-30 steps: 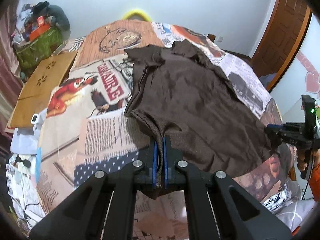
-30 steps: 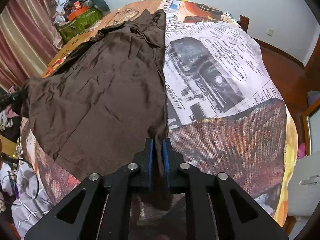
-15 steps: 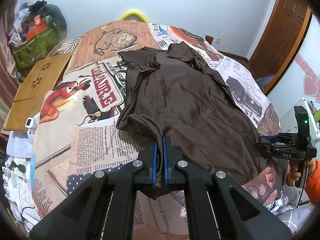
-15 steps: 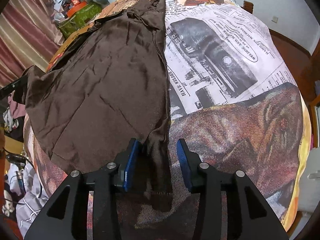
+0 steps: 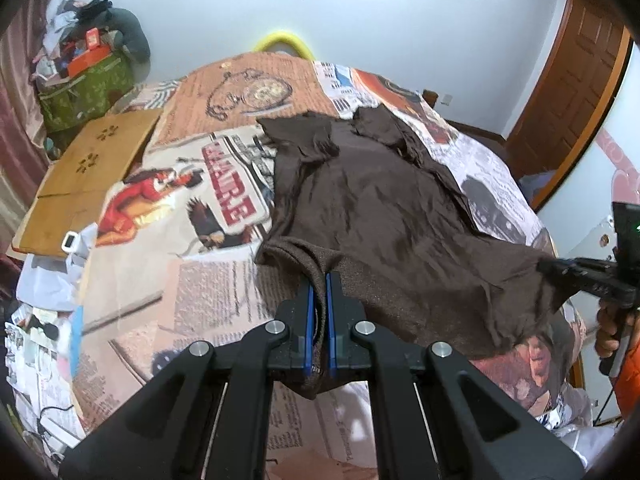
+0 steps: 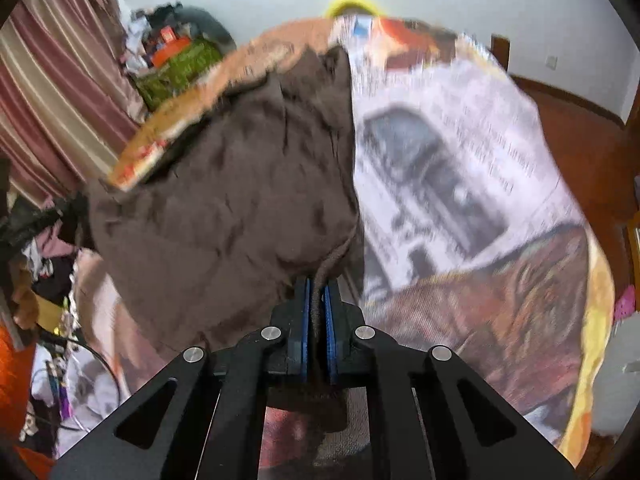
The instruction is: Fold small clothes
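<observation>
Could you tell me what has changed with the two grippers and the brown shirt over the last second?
The right gripper, which had opened half a second ago, has shut again on the hem of the brown shirt and lifted that corner, so the cloth now hangs off the bed on that side. The left gripper has stayed clamped on its hem corner throughout. The shirt's collar end still lies on the bed.

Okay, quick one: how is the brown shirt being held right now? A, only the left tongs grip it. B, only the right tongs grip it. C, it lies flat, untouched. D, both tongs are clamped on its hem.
D: the left tongs and the right tongs are each closed on the brown shirt at its near hem.
</observation>
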Demonstrator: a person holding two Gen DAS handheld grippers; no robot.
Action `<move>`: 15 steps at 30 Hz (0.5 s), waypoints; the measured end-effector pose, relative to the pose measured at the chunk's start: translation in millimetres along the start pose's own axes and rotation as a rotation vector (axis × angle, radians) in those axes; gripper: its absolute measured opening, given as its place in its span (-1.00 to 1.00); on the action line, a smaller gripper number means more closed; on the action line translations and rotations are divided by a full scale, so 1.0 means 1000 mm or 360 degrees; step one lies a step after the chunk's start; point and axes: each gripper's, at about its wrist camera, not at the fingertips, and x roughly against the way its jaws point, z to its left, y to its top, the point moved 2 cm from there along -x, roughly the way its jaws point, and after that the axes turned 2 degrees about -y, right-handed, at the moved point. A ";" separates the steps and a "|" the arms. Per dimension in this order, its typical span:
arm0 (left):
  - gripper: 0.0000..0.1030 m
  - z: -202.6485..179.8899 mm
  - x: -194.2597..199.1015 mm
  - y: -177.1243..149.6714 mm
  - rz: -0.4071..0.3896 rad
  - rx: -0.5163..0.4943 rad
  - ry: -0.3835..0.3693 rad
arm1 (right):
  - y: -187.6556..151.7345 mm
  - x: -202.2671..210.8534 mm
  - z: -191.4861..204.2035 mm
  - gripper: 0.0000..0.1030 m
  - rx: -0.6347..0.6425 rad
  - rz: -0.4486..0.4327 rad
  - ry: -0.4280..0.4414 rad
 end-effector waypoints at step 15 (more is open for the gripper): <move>-0.91 0.009 0.013 0.101 -0.0235 0.0004 0.0016 | 0.096 0.014 0.007 -0.88 0.0021 -0.0273 -0.0047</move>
